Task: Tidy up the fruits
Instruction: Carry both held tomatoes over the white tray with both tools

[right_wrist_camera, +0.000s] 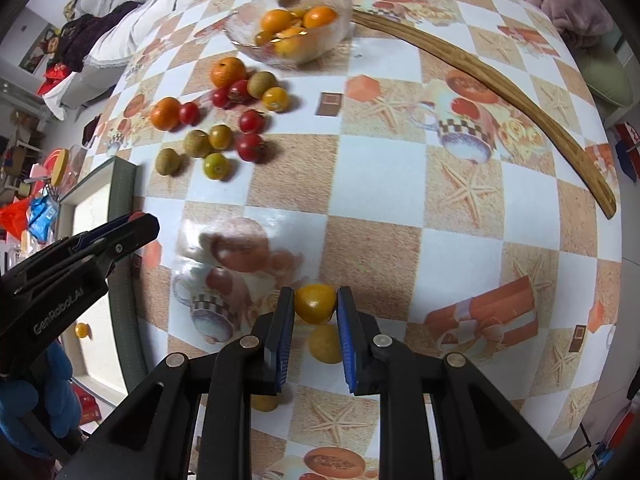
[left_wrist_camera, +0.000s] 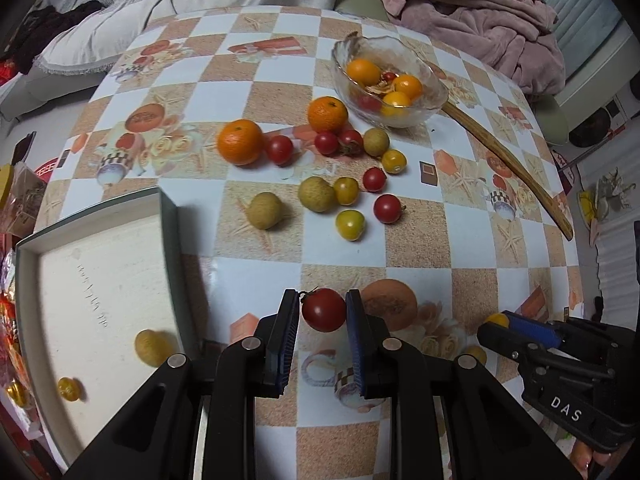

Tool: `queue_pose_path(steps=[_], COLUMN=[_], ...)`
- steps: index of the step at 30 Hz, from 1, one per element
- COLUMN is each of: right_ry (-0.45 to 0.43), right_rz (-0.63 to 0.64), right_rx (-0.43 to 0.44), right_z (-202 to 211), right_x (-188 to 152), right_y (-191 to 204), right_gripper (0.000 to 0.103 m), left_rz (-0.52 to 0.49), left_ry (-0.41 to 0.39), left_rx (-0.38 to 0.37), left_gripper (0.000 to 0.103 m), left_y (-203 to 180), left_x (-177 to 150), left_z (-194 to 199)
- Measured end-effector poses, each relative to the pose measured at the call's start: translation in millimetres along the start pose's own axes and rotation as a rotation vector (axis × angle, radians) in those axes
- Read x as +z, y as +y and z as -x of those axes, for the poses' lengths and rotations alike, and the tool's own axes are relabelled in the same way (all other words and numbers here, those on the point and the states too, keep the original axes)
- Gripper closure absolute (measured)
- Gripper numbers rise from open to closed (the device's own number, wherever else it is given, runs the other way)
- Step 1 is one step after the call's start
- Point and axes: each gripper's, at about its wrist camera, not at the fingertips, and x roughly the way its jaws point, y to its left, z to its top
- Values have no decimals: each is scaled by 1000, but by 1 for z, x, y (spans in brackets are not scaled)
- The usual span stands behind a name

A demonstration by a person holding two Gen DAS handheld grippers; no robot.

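Note:
My left gripper [left_wrist_camera: 323, 308] is shut on a red cherry tomato [left_wrist_camera: 324, 310] and holds it above the table, right of the white tray [left_wrist_camera: 100, 248]. My right gripper [right_wrist_camera: 315, 304] is shut on a yellow cherry tomato [right_wrist_camera: 315, 303]; two more yellow fruits [right_wrist_camera: 325, 344] lie on the table under it. The tray holds a longan [left_wrist_camera: 150, 346] and a small yellow tomato [left_wrist_camera: 69, 389]. Loose oranges [left_wrist_camera: 240, 142], red tomatoes [left_wrist_camera: 387, 208], yellow tomatoes [left_wrist_camera: 350, 224] and longans [left_wrist_camera: 264, 211] lie mid-table. A glass bowl [left_wrist_camera: 424, 112] holds several orange and yellow fruits.
A long wooden stick [left_wrist_camera: 508, 164] lies right of the bowl, reaching toward the table's right edge. A pink blanket [left_wrist_camera: 472, 8] and grey bedding [left_wrist_camera: 120, 20] lie beyond the far edge. Clutter sits left of the tray.

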Motion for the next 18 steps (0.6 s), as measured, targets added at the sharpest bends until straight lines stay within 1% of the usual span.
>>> queue_pose_path(steps=[7, 13, 18], right_ry=[-6, -6, -5], right_rz=[64, 137, 208], right_rx=[17, 43, 72], right_z=[1, 0, -5], right_x=[6, 9, 15], right_y=[38, 81, 125], right_gripper=[80, 80, 80], left_rz=[43, 92, 159], left_ry=[-20, -46, -52], left_rx=[22, 69, 124], left_gripper=[78, 78, 78], left_y=[27, 67, 110], left_x=[-10, -23, -35], left_z=[18, 35, 41])
